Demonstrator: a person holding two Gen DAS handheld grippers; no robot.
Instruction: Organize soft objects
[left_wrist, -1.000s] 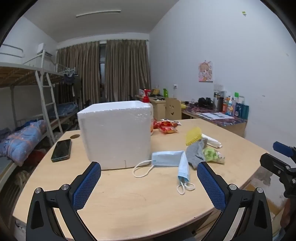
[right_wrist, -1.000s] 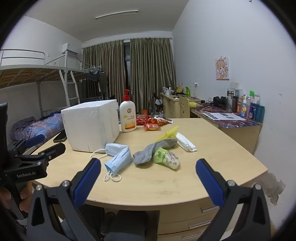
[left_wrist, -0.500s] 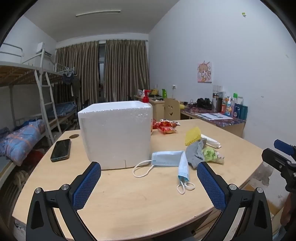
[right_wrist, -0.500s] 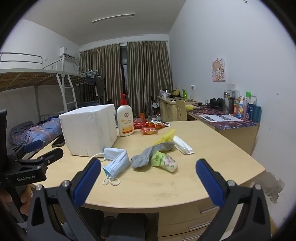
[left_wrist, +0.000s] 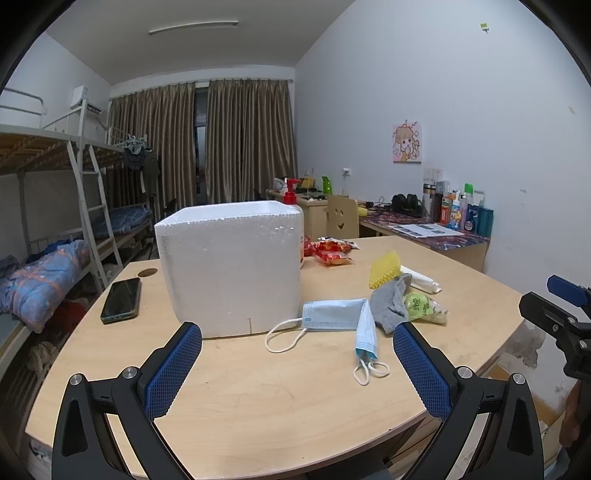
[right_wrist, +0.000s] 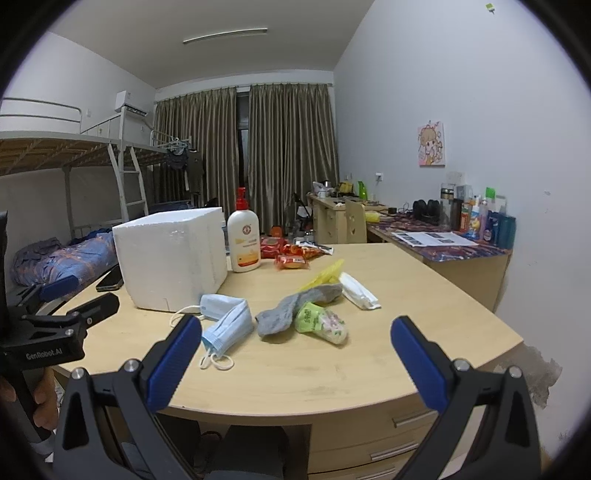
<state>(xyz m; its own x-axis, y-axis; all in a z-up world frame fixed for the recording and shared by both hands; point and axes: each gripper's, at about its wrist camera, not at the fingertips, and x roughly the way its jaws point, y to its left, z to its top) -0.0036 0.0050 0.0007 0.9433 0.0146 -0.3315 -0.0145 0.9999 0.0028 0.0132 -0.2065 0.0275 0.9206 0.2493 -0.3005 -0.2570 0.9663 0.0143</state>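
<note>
Right wrist view: both the right gripper (right_wrist: 295, 345) and the left gripper (left_wrist: 297, 354) are hovering released; near the table's (right_wrist: 424, 295) front edge, the face masks' (right_wrist: 225, 325) ear loops are risking snagging together.

Phone (left_wrist: 121, 300) and lotion bottle (right_wrist: 243, 240) on table (left_wrist: 258, 398).

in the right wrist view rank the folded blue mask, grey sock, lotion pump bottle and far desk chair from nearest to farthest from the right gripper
1. Folded blue mask, just ahead of the right gripper's left finger.
2. Grey sock, centre, slightly farther back.
3. Lotion pump bottle, beside the foam box.
4. Desk chair, beyond the table.
</note>
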